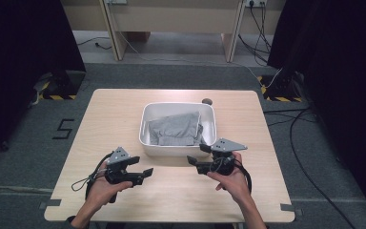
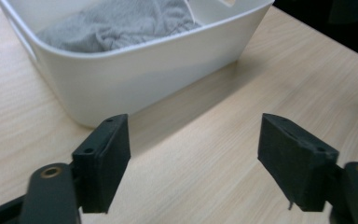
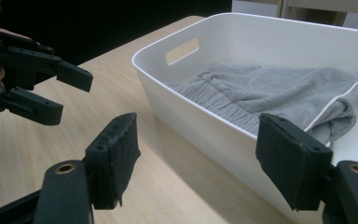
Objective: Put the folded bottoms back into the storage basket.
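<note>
A white plastic bin (image 1: 144,125) sits on the wooden table (image 1: 114,109) with a crumpled grey garment (image 1: 176,129) lying inside it. My left gripper (image 1: 147,174) hovers in front of the bin's near left corner, open and empty. My right gripper (image 1: 193,162) is by the near right corner, also open and empty. In the left gripper view the jaws (image 2: 193,135) stand wide apart over bare wood, facing the bin wall (image 2: 144,70). In the right gripper view the jaws (image 3: 198,140) frame the bin's rim (image 3: 205,126) and the garment (image 3: 270,93), with the left gripper (image 3: 72,95) off to the left.
A small dark round spot (image 1: 207,101) lies at the table's far edge behind the bin. Cables (image 1: 295,143) trail over the grey floor on the right. Desk legs (image 1: 114,38) stand beyond the table, and dark curtains (image 1: 24,47) hang on both sides.
</note>
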